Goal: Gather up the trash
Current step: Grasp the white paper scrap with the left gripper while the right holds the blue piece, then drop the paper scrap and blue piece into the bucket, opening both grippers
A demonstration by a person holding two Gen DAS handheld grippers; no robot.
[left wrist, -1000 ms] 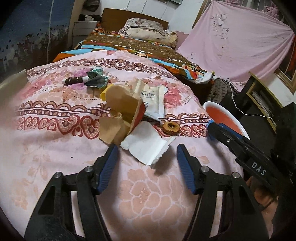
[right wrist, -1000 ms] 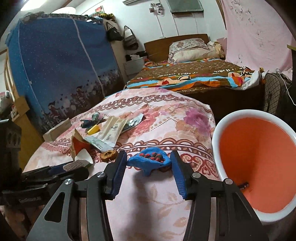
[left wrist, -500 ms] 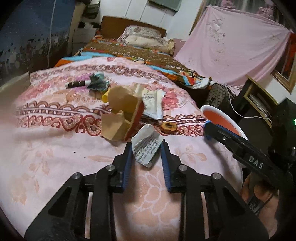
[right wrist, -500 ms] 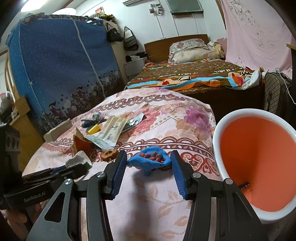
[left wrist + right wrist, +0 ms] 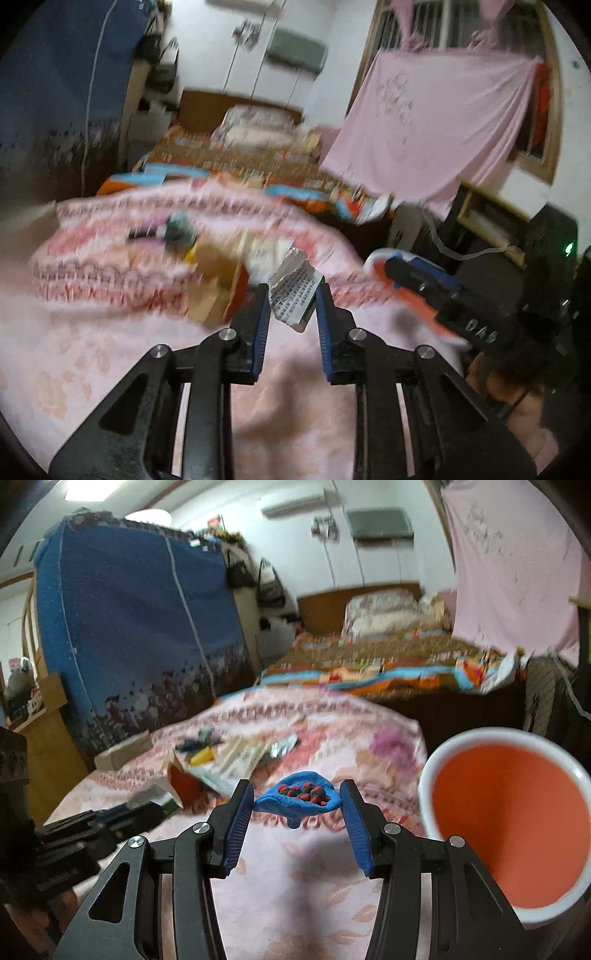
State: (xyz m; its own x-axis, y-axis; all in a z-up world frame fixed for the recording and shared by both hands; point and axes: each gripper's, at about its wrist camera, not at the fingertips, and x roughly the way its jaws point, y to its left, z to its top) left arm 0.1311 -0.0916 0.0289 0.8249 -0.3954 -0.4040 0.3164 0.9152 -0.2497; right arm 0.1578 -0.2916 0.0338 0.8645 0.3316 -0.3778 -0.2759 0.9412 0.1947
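Observation:
My left gripper (image 5: 291, 299) is shut on a crumpled white printed wrapper (image 5: 293, 291) and holds it above the pink floral bedspread (image 5: 110, 362). My right gripper (image 5: 296, 805) is shut on a blue piece of trash with red and dark bits (image 5: 297, 799), lifted off the bed. An orange bin with a white rim (image 5: 506, 827) stands to the right of the bed; it also shows in the left wrist view (image 5: 376, 256). More trash lies on the bed: brown paper bag (image 5: 212, 291), paper wrappers (image 5: 240, 760), a yellow item (image 5: 201, 757).
A cardboard box (image 5: 123, 751) sits at the bed's left edge beside a blue wardrobe (image 5: 129, 646). A second bed (image 5: 388, 664) lies beyond. A pink sheet (image 5: 436, 122) hangs on the right. Dark furniture and cables (image 5: 480, 229) stand behind the bin.
My left gripper closed on the white wrapper and lifted it off the bed toward the right. My right gripper rose with the blue trash still held. Both views are motion-blurred now.

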